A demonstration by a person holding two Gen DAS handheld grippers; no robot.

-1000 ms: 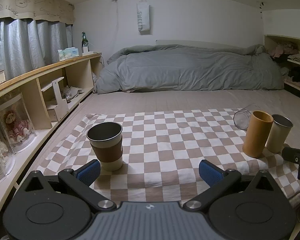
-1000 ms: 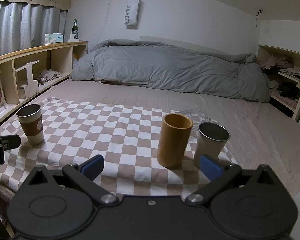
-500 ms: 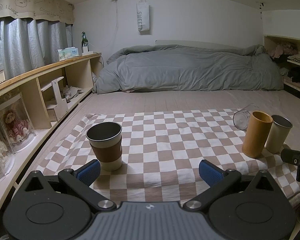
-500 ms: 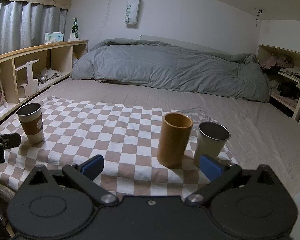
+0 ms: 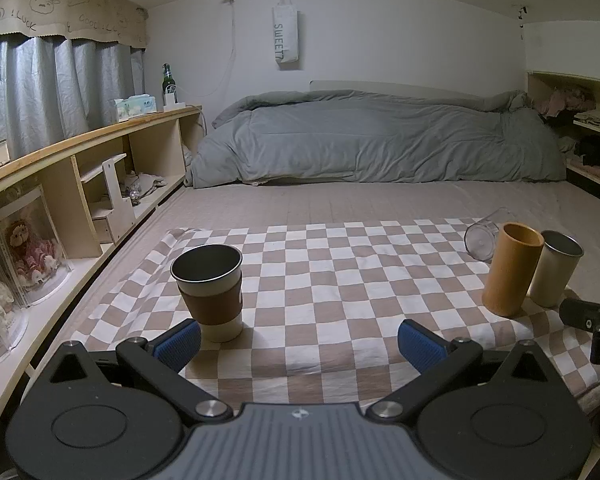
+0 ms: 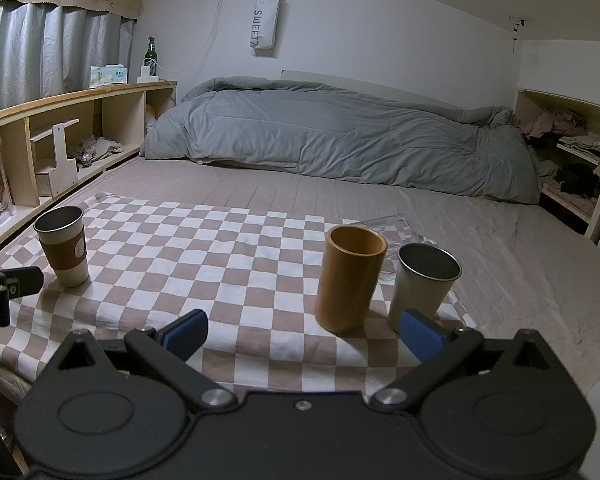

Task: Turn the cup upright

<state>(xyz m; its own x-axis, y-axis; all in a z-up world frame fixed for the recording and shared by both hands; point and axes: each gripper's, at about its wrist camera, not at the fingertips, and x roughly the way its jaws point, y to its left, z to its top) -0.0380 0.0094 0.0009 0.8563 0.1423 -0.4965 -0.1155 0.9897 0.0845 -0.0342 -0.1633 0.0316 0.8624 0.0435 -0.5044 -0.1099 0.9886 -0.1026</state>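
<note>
One clear cup (image 5: 482, 236) lies tipped behind the upright orange cup (image 6: 350, 278) and steel cup (image 6: 426, 280); both grippers wide-jawed and empty, so the right gripper (image 6: 302, 330) risks toppling them reaching past.

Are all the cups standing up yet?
Nearly. The sleeved cup, orange cup and steel cup stand upright. The clear glass lies on its side. Both hand-held grippers, left and right, are open and empty, so that flip remains.
</note>
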